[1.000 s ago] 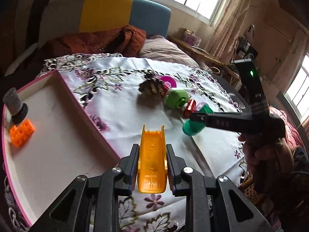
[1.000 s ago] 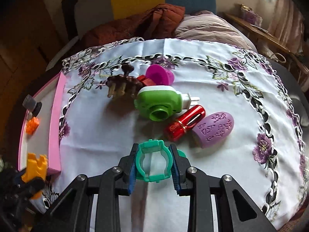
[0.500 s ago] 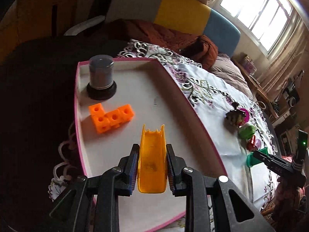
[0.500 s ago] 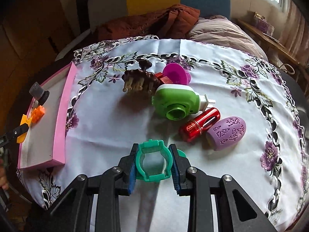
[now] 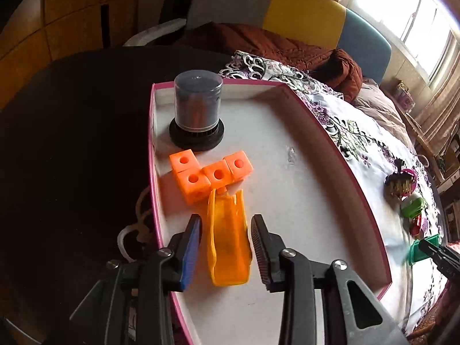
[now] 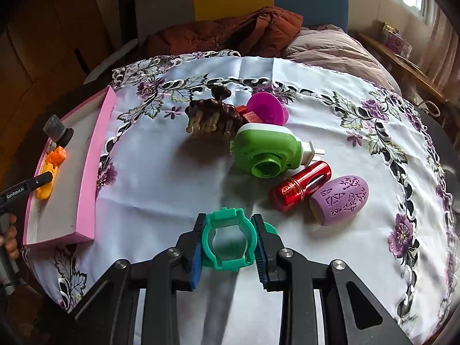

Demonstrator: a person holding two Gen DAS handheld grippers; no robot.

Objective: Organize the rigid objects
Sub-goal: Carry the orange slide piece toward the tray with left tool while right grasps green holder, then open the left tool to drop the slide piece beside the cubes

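With its jaws spread wide and gripping nothing, the left gripper [image 5: 227, 247] hangs over the pink-rimmed tray [image 5: 371, 210], a gap showing between each pad and the yellow-orange trough piece [image 5: 228, 238] that lies on the tray floor between them. Just beyond that piece, still inside the tray, sits a cluster of orange cubes [image 5: 211, 174], its near edge touching or almost touching the trough's far end. Farther in, near the tray's far corner, a dark grey cylinder on a black base [image 5: 197, 113] stands upright.

Off the tray's right side, over the floral tablecloth [image 6: 161, 189], the right gripper [image 6: 228, 244] is clamped on a teal plastic ring piece [image 6: 228, 243], both pads pressed against its sides. Beyond it, well apart from the tray, other items lie bunched on the cloth: a green plug-in device [image 6: 267, 149], a red cylinder [image 6: 300, 185], a purple egg-shaped piece [image 6: 339, 199], a brown hair claw [image 6: 211, 116] and a magenta cup [image 6: 266, 109].
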